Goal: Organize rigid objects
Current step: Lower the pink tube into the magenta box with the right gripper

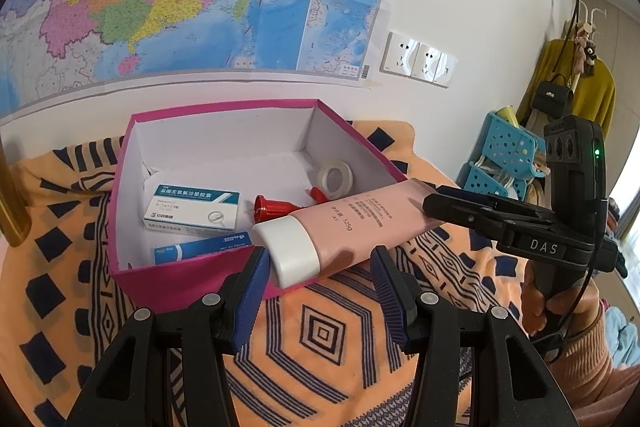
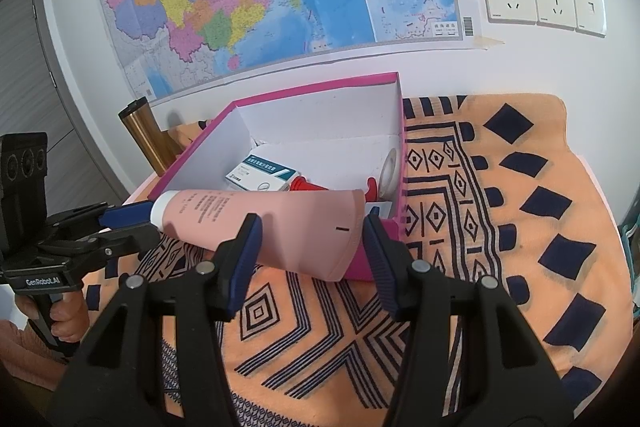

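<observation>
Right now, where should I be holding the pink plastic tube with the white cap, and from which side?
Grip the pink plastic tube by its flat crimped tail, coming end-on from the side away from the white cap: thin and wide there, probably steadier than the round cap. The right gripper holds it so.

Matt plastic tube (image 1: 348,223), cardboard box (image 1: 192,283), seemingly woven cloth (image 2: 500,227) beneath.
</observation>
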